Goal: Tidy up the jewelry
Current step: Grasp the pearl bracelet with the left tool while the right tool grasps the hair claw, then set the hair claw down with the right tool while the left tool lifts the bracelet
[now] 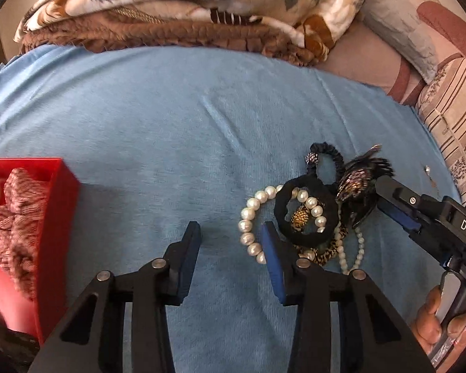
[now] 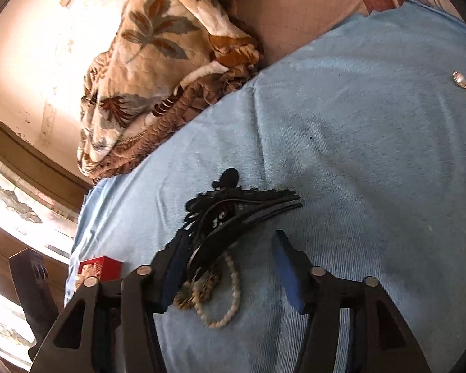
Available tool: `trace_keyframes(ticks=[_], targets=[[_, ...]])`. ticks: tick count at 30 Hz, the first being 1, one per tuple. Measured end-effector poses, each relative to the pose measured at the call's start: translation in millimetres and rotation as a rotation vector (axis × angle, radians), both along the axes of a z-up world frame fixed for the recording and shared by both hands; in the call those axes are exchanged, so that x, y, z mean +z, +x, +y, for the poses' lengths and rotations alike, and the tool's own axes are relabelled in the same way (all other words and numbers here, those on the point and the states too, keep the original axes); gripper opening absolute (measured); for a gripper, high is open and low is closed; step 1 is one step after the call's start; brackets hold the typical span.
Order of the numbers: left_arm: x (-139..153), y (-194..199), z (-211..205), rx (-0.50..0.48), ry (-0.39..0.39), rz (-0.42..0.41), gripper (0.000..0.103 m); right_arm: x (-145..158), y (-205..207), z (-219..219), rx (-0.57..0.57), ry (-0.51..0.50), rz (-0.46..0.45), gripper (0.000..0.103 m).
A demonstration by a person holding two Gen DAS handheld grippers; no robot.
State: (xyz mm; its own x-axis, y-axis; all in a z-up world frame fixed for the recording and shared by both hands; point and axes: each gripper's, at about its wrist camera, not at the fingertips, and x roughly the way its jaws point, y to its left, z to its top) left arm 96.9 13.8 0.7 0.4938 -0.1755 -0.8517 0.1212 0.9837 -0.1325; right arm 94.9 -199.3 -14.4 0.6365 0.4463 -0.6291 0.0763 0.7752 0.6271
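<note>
The left gripper (image 1: 231, 233), black with blue pads, stands with jaws apart and empty at lower centre, its right finger touching a white pearl bracelet (image 1: 248, 222). Right of it lies the jewellery heap, where the right gripper (image 2: 230, 250) has its jaws apart around a black ornate hair claw (image 2: 233, 208), on the blue towel (image 1: 171, 118). A red plastic box (image 1: 57, 192) sits at far left.

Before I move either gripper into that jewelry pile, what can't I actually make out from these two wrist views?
- Red box: left wrist view, cut off by the frame edge; contents only partly seen.
- Leopard-print scrunchie: mostly buried under the black scrunchie and the left gripper.
- Black hair clip: right wrist view; contact with the right gripper finger is unclear.
- Small silver piece: too small to identify.
</note>
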Motion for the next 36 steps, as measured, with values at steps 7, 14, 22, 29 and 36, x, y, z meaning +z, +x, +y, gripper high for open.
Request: trace_keyframes(ticks=[7,14,22,29,36], targets=[[4.5,-5.5,-10.8,0.000,-0.018,-0.002,0.009,1.2,-3.1,-5.0,0.022,0.046,0.003,0.006],[42.4,-55.2,-1.4,-0.032,-0.135,-0.044,0.009,22.2,-41.4,-13.9,-0.010,0.052,-0.027,0.005],[64.4,-133.3,15.0,-0.106,-0.224,-0.057,0.009,35.1,-130.0,-30.2,-0.023,0.206,-0.039,0.006],[38.8,-169.3,42.7,-0.076,-0.162,-0.019,0.009,6.5,-181.8,-40.1,-0.078,0.155,0.100,0.013],[32.7,-182.6,67.1,-0.024,-0.100,-0.029,0.011,28.9,-193.2,-42.6,-0.173,-0.020,0.020,0.057]])
